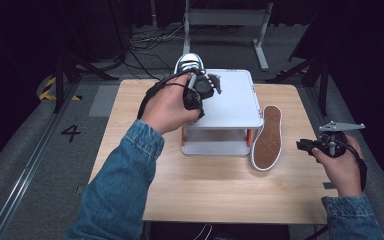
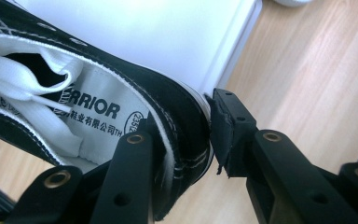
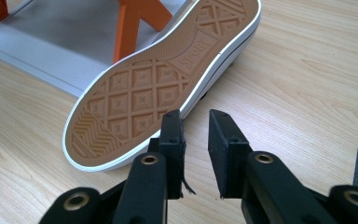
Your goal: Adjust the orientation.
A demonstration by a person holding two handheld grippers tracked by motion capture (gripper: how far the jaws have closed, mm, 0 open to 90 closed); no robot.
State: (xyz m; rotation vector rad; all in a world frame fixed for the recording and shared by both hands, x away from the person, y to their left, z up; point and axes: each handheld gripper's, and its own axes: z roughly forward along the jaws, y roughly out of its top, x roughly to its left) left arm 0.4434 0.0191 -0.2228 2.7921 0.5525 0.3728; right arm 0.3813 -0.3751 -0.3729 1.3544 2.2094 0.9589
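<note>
Canvas and rubber, so these sneakers should be light and floppy up top but stiff along the sole. The held shoe [image 2: 98, 107] is pinched by the left tongs [image 2: 179, 144] right at the collar: one jaw sits inside the opening against the printed lining, the other outside on the black canvas. That's a decent spot, since the doubled stitched edge gives some bite, but the canvas will fold and the shoe will likely swing toe-down. In the high view it hangs over the far-left corner of the rack [image 1: 235, 107], which sits mid-desk [image 1: 205, 195] toward the far edge.

The second shoe [image 1: 268, 137] lies on its side just right of the rack, touching or nearly touching it, tan sole facing the right edge. I'd take it by the collar too; the rubber sidewall looks too smooth and wide.

The right tongs [image 3: 195, 140] are empty with the jaws a little apart, near that shoe's heel end.

Count: two shoes, one rack, two tongs.
</note>
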